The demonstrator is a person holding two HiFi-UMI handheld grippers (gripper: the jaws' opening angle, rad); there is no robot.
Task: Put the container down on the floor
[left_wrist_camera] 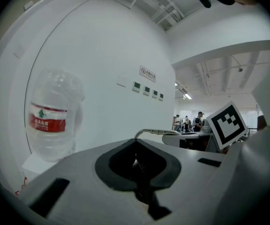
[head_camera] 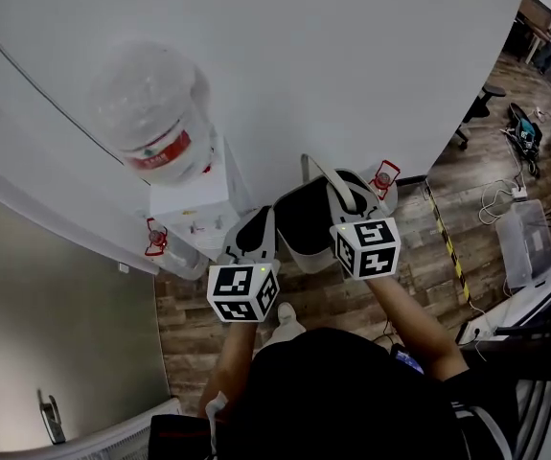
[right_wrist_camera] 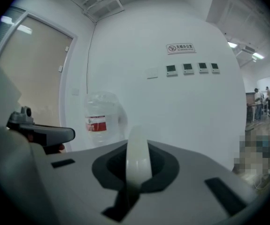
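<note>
Two tight grips: left gripper (head_camera: pixel 261 226) on container (head_camera: pixel 304 230) rim, right gripper (head_camera: pixel 340 197) on handle (right_wrist_camera: pixel 137 157); dispenser (head_camera: pixel 194 204) ahead.

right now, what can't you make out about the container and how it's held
Container inside: head view, just a dark mass, contents unreadable.
Floor beneath it: head view, covered by the container itself.
Left gripper: left gripper view, jaws together, but any pinched rim is dark on dark.
Container body: right gripper view shows only its white handle.
</note>
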